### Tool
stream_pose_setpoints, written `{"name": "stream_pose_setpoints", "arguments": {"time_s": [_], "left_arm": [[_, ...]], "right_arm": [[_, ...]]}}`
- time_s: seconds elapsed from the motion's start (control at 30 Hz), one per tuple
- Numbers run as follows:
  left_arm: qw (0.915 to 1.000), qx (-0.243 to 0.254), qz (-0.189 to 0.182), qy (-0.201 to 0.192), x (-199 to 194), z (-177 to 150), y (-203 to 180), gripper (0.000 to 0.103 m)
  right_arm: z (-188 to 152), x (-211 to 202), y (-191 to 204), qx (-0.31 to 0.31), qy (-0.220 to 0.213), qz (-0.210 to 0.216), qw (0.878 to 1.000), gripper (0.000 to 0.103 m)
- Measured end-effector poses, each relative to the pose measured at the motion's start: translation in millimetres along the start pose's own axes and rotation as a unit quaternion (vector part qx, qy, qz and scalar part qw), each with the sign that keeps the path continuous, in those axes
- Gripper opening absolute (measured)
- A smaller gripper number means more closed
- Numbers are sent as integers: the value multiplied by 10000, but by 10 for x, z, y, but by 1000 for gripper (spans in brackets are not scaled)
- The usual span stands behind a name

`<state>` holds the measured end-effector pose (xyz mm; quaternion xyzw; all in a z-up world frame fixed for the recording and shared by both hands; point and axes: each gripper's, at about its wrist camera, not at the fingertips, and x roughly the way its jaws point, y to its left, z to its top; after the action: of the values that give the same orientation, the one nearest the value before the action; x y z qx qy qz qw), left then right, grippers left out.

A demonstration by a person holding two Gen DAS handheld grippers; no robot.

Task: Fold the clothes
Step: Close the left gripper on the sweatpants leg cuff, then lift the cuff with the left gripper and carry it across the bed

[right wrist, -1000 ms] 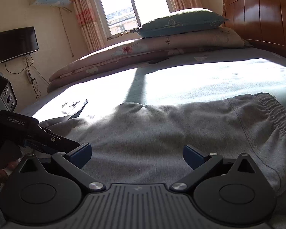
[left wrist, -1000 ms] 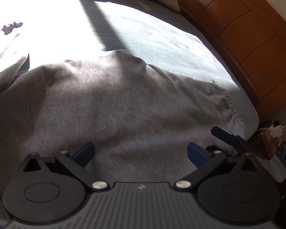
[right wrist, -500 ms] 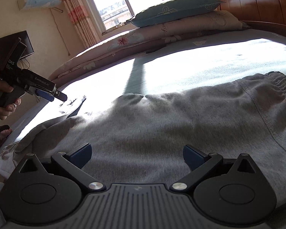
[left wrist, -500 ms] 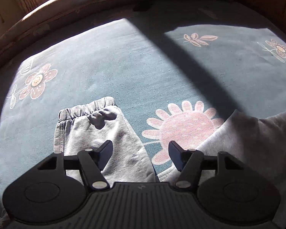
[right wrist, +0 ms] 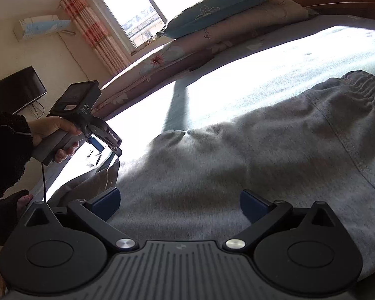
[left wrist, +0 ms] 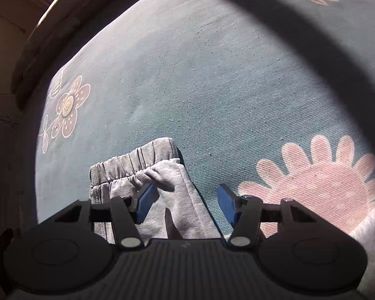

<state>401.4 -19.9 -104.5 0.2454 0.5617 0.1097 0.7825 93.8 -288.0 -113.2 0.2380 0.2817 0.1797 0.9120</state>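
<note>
Your left gripper (left wrist: 185, 201), jaws just narrowed to half-open, straddles the grey sweatpants' ribbed cuff (left wrist: 135, 165), apparently ungripped. Your right gripper (right wrist: 178, 203) hovers wide over the grey seat fabric.

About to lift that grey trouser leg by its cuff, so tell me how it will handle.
Probably floppy: the grey trouser leg lies creased on the bedspread and would likely drape. The gathered cuff looks thicker, perhaps easier to pinch. It seems light, so dragging may bunch it.
</note>
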Motion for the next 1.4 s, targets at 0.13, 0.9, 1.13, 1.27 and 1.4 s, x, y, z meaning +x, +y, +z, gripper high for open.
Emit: {"name": "stream_pose_setpoints", "arguments": {"time_s": [0.13, 0.9, 1.13, 1.27, 1.4], "left_arm": [[9998, -31, 98, 190, 50, -35, 64, 33], [9838, -1290, -769, -980, -1017, -901, 1346, 4], [9697, -1883, -714, -1384, -1341, -1430, 2000, 4], [9584, -2280, -684, -1576, -1458, -1796, 2331, 4], [9477, -2630, -806, -1618, -1460, -2150, 2600, 4]], "right_arm": [[23, -17, -62, 198, -28, 126, 9997, 103], [8, 8, -68, 283, -106, 56, 9995, 103], [-20, -1, -24, 130, -133, -102, 9998, 103], [-37, -11, -4, 42, -152, -187, 9997, 103], [-52, -20, 23, -74, -152, -277, 9995, 103]]}}
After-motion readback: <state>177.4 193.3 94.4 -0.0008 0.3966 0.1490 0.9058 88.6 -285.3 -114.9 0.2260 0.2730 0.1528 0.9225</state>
